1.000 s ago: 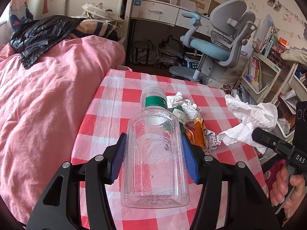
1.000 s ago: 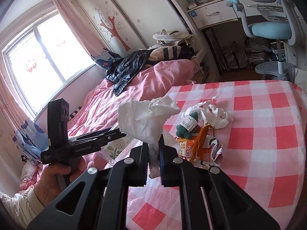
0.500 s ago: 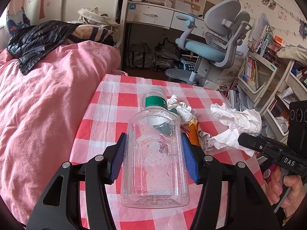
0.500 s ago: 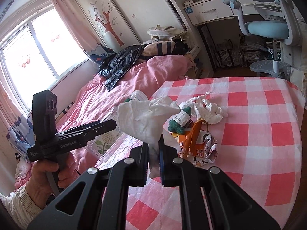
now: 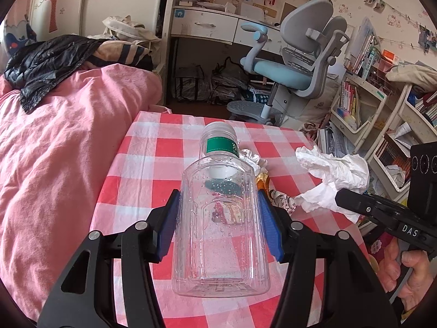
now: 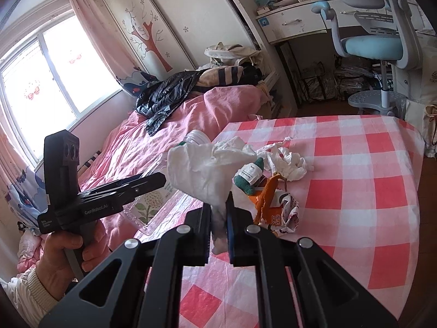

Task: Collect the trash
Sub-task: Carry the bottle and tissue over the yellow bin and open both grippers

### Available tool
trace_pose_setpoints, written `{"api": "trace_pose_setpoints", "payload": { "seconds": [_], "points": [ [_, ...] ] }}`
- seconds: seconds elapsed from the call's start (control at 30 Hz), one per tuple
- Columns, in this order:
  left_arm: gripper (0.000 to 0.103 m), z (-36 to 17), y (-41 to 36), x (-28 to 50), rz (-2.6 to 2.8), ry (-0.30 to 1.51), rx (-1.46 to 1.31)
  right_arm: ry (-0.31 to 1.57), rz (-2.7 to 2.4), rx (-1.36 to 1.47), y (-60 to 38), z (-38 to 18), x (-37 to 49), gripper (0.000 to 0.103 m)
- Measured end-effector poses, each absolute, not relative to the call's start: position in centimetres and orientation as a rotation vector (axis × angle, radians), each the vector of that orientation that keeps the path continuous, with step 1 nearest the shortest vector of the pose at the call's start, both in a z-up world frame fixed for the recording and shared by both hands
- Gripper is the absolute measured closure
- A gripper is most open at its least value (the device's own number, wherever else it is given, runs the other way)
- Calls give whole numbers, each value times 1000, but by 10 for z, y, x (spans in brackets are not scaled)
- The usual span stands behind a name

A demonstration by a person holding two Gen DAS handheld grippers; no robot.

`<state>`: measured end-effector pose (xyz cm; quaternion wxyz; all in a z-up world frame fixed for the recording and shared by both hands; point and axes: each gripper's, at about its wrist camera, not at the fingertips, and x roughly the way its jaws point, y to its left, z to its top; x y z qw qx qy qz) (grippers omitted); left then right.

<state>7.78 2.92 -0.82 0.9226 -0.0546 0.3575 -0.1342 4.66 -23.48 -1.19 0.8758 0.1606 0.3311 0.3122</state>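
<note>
My left gripper point(image 5: 218, 213) is shut on a clear plastic bottle point(image 5: 221, 218) with a green label, held lying along the fingers above the red-checked table point(image 5: 158, 164). My right gripper point(image 6: 218, 213) is shut on a crumpled white tissue point(image 6: 207, 169), held above the table; the tissue also shows in the left wrist view point(image 5: 333, 175). On the table lie another crumpled tissue point(image 6: 286, 158), a small green-capped bottle point(image 6: 250, 176) and an orange wrapper point(image 6: 269, 199).
A pink bed point(image 5: 54, 147) with a black jacket point(image 5: 46, 63) lies left of the table. A grey-blue desk chair point(image 5: 295, 63) and a desk stand behind. Bookshelves point(image 5: 363, 109) are at the right.
Both grippers have drawn back and a little up from the table, each keeping its hold. The trash pile sits farther from the left gripper's view.
</note>
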Motion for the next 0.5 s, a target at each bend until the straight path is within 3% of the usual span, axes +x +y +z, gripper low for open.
{"api": "trace_pose_setpoints", "payload": {
  "seconds": [0.5],
  "points": [
    [50, -3, -86, 31, -559, 673, 65, 602, 374, 307, -369, 10, -68, 93]
  ]
}}
